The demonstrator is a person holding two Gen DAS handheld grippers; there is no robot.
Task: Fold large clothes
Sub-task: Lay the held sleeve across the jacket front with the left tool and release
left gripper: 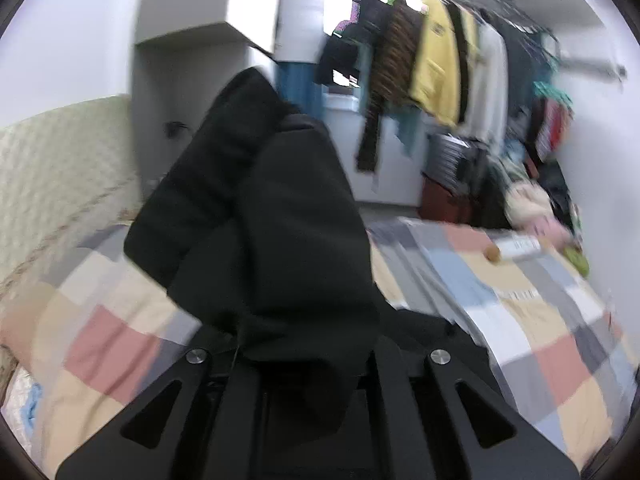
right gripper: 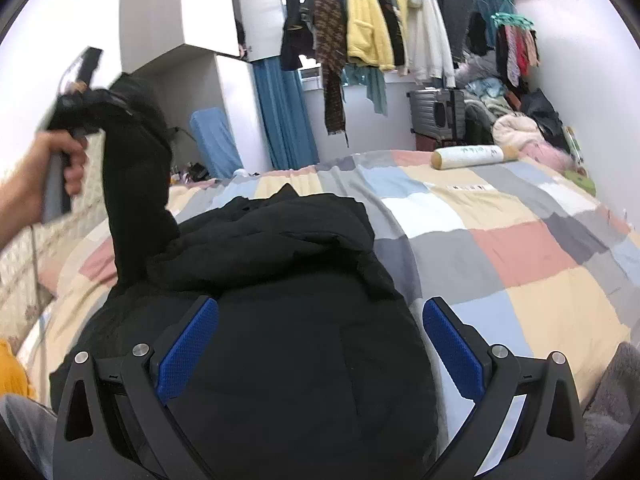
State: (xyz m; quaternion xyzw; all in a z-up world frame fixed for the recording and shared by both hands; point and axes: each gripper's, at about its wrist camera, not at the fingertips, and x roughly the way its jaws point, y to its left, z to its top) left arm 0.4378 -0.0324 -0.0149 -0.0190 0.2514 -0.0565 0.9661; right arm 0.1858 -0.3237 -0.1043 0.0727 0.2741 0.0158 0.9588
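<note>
Clamped on a sleeve [right gripper: 132, 168] of the black jacket [right gripper: 280, 320], the left gripper [right gripper: 76, 96] is held raised by a hand [right gripper: 60, 164]. The right gripper [right gripper: 320, 344] is held with jaws apart over the jacket, which is spread on the checked bedspread [right gripper: 500, 248].

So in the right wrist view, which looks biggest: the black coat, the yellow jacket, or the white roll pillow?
1. black coat, biggest, though it is nearest the camera.
2. yellow jacket, hanging on the rail.
3. white roll pillow on the bed; close to the jacket, so unsure.
</note>
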